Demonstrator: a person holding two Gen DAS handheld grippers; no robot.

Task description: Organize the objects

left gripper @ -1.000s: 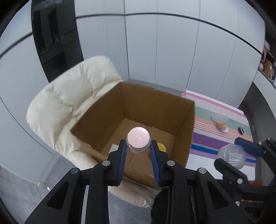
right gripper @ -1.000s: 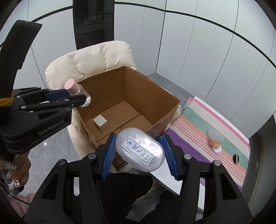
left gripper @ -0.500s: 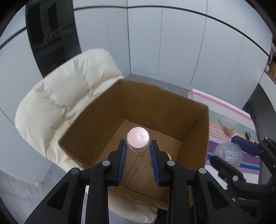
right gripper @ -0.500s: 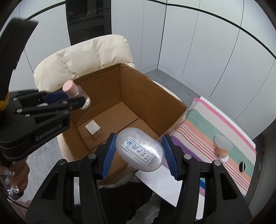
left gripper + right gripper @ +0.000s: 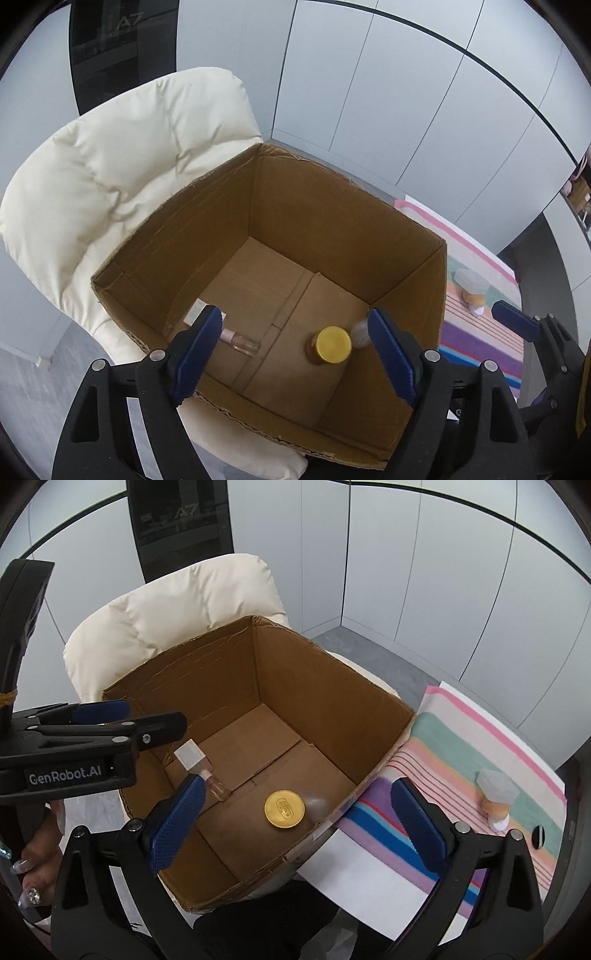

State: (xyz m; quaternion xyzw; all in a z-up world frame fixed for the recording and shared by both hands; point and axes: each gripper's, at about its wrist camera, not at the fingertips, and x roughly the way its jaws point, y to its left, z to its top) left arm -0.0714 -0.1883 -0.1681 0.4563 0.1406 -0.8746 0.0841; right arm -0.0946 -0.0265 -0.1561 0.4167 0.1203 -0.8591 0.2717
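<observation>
Over the cardboard box [image 5: 332, 206] on the cream padded chair [image 5: 110, 177], both your grippers had just sprung open and nothing was left between the jaws. Your left gripper [image 5: 295, 347] hung spread above the box floor, where the little pink-capped glass bottle [image 5: 242, 341] lay on its side next to a small white box [image 5: 190, 755]. Your right gripper [image 5: 295, 819] was spread wide too. The clear oval container [image 5: 317, 806] showed as a blur beside the gold-lidded jar [image 5: 285, 808] in the box. A capped cup [image 5: 496, 794] stood on the striped cloth [image 5: 461, 746].
</observation>
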